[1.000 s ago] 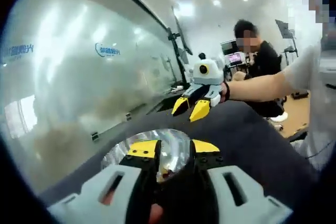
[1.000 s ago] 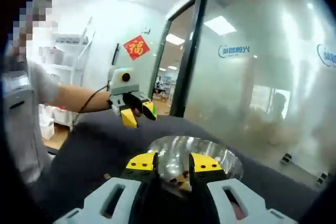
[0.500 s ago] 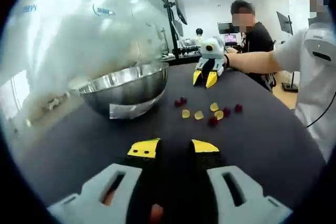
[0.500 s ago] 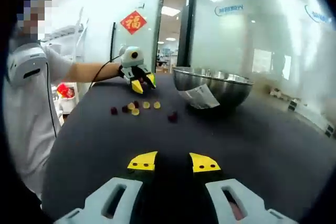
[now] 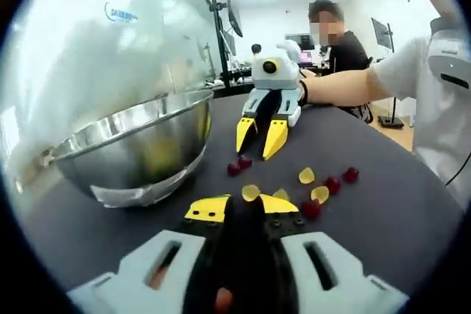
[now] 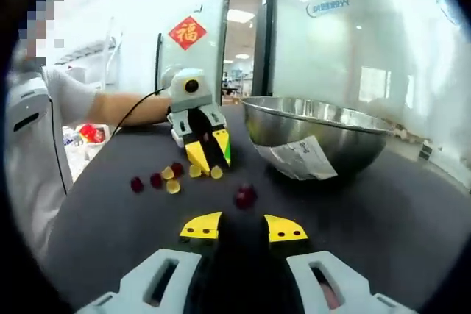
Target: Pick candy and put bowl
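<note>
Your left hand-held gripper (image 5: pixel 241 209) sits low over the dark surface (image 5: pixel 383 204), its yellow-tipped jaws drawn close together with nothing visible between them. Just beyond its tips, beside the bowl (image 5: pixel 136 145), lie the candies: a yellow candy (image 5: pixel 251 192) at the tips, more yellow ones (image 5: pixel 306 176) and several red candies (image 5: pixel 310 209) further from the bowl, and a red pair (image 5: pixel 239 165) closer to it.

In the same view your right hand-held gripper (image 5: pixel 261 136) comes in from the far side of the candies, its jaws parted and pointing down, near the red pair and just beside the bowl's wall.

In the right gripper view, that gripper's own jaws (image 6: pixel 243 227) look nearly closed, and I cannot tell if they grip anything. One red candy (image 6: pixel 245 196) lies just ahead of them, in front of the bowl (image 6: pixel 316 134), which carries a label (image 6: pixel 298 159). The left gripper (image 6: pixel 206 154) shows beside the bowl, tips among the yellow and red candies (image 6: pixel 156 180). No candy is visible inside the bowl.
</note>
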Tool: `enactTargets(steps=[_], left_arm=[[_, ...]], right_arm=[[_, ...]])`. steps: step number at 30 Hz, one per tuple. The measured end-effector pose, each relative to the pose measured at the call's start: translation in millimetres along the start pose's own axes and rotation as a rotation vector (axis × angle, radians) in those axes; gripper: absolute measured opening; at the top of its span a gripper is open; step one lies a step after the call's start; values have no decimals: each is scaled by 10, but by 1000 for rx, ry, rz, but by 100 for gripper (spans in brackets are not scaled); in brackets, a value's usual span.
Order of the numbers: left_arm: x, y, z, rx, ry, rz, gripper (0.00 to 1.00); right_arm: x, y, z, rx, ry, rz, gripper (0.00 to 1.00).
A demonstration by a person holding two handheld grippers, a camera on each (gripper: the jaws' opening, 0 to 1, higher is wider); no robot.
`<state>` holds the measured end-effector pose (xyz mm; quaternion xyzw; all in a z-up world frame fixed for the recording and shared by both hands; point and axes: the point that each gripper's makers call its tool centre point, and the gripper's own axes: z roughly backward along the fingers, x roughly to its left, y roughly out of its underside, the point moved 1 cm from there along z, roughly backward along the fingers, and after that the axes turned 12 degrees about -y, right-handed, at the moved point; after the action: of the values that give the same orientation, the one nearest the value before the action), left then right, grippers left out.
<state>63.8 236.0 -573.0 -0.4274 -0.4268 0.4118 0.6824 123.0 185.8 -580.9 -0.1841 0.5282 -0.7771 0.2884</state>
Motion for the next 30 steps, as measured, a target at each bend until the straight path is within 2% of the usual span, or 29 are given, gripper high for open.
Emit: enactTargets(steps=[7,12,20,24,26,27,28,30], left_arm=[[-73,-32,-48,-13,24,-10,9],[-82,-17,-38,-12,31,-14,5],[-73,-26,-27,-18,20,-32,2],[-24,-96,57,-32,-3,-21,2],[-42,-207,146,-49,-6,-29,2],[-40,-326,202,-78,-17,-49,2],[-47,-528,288,-131,-25,-58,2],[-37,-781,399,-181,-31,-84,2]], right_arm=[[-3,-50,-138,-1,-8,9,13],[28,-78,-215,3,-2,46,5],[42,-91,-193,7,18,88,4],[52,-106,-84,-12,22,71,4],[107,-180,8,-33,15,95,4],[143,-278,59,-59,8,118,4],[190,-425,115,-108,-1,135,4],[265,-724,236,-185,-21,175,4]])
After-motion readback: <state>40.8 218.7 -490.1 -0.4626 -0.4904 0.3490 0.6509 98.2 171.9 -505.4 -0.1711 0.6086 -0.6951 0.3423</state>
